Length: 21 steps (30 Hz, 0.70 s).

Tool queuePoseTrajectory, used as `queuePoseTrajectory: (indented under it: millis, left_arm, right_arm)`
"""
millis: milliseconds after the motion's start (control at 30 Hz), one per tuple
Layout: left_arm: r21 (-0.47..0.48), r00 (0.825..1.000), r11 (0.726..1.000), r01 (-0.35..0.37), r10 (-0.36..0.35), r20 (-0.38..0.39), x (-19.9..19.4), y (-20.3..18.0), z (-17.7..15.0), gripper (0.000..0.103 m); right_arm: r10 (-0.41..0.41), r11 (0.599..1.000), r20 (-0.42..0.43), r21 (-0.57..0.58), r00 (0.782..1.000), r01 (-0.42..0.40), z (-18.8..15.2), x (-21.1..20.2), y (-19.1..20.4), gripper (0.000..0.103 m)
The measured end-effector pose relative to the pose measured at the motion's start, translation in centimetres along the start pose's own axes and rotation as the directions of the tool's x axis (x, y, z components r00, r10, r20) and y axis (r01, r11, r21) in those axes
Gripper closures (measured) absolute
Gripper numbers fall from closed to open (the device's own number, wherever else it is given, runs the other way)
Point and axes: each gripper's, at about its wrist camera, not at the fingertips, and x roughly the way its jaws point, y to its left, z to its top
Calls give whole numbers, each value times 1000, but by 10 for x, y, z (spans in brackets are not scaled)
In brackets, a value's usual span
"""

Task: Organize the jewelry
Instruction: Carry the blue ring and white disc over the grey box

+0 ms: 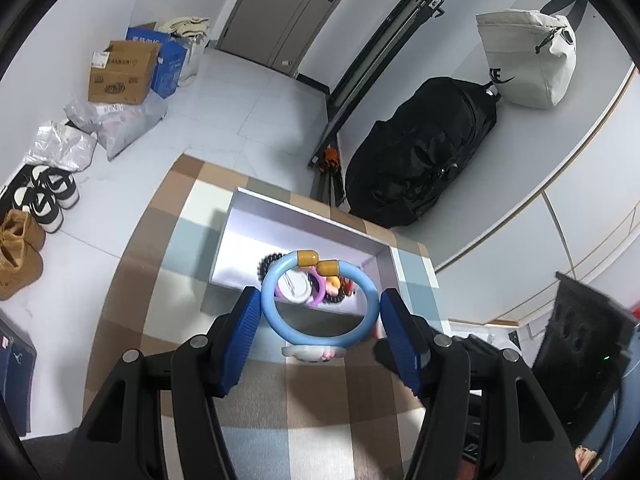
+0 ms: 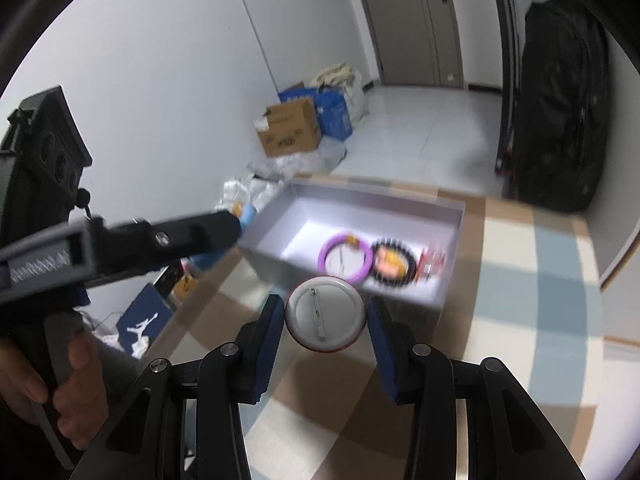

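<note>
My left gripper (image 1: 320, 308) is shut on a light-blue bangle (image 1: 276, 320) with tan end caps and holds it above the near wall of a white open box (image 1: 280, 216). My right gripper (image 2: 325, 322) is shut on a round white pin badge (image 2: 325, 314), pin side up, just short of the same box (image 2: 452, 216). Inside the box lie a purple bangle (image 2: 344, 258), a black beaded bracelet (image 2: 394, 264) and a small red piece (image 2: 434, 260). The left gripper shows at the left of the right wrist view (image 2: 236, 226).
The box stands on a checked brown, white and blue cloth (image 1: 320, 400). Beyond the table are cardboard boxes (image 1: 120, 72), plastic bags, shoes (image 1: 44, 196), a black backpack (image 1: 420, 152) and a white bag (image 1: 528, 56). A navy shopping bag (image 2: 140, 324) lies below the table edge.
</note>
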Motion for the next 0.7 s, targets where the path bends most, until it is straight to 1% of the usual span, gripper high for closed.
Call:
queuePoseTrajectory:
  millis: [200, 300, 400, 700]
  left_arm:
    - [-42, 1000, 999, -9, 10, 4, 11, 5, 10, 47]
    - [-32, 999, 998, -49, 49, 7, 18, 3, 13, 47]
    - [-12, 997, 997, -74, 74, 10, 24, -3, 16, 47]
    - [-23, 997, 997, -79, 78, -19, 43, -5, 24, 47]
  right_arm:
    - [17, 1000, 40, 23, 999, -18, 16, -6, -8, 61]
    - [28, 998, 43, 51, 999, -31, 24, -5, -16, 61]
    - [37, 997, 46, 69, 998, -40, 30, -5, -22, 61]
    - [73, 985, 32, 157, 997, -77, 44, 11, -45, 61]
